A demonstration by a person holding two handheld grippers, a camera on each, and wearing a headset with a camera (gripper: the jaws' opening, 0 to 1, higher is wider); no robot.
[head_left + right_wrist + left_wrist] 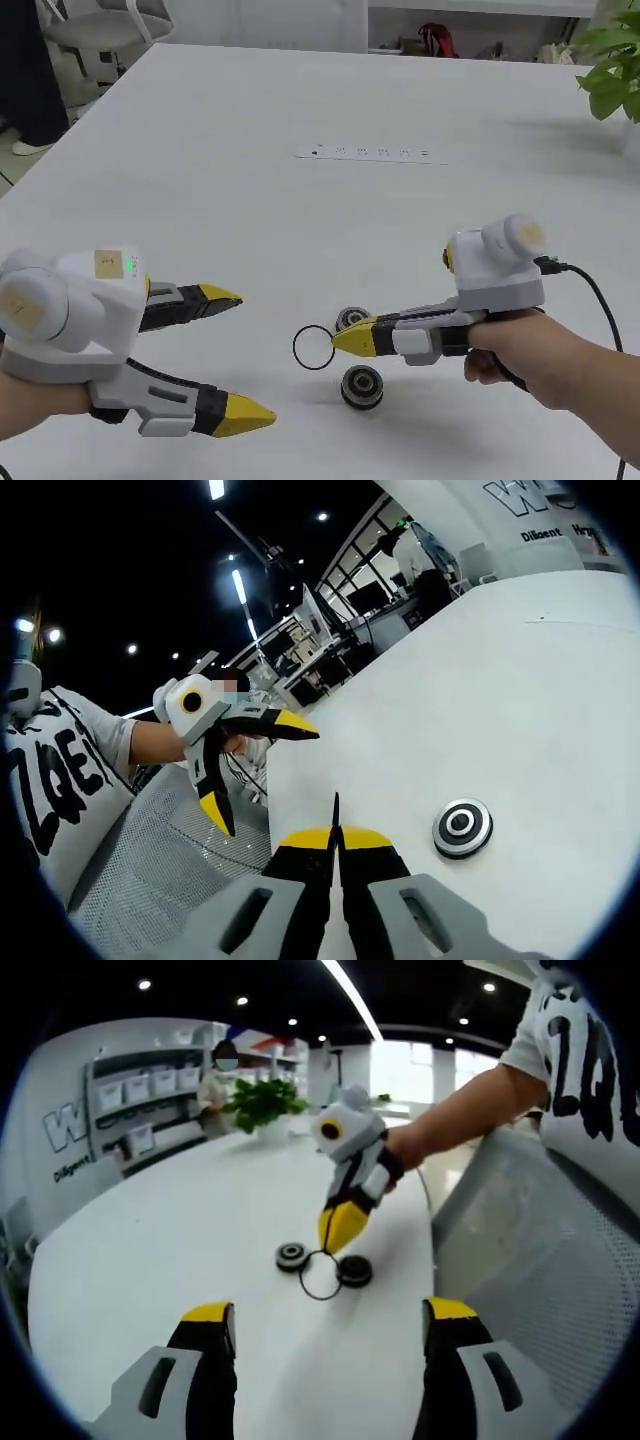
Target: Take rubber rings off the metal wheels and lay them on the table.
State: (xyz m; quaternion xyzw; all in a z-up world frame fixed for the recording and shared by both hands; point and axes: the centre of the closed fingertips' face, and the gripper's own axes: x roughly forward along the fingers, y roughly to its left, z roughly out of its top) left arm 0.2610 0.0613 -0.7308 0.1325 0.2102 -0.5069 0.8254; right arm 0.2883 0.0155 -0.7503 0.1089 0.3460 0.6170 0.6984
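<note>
Shows one rubber ring [294, 347] off the metal wheels [362, 386], pinched in right gripper [338, 341], not yet laid down; left gripper [252, 355] spread apart.

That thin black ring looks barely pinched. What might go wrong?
The rubber ring is held by just its edge in the shut jaws of the right gripper, so it may slip out early. It hangs beside the two metal wheels, so it might land on one, not on bare table.

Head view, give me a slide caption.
Right gripper pinches a rubber ring beside two metal wheels on the white table; left gripper hovers open.
</note>
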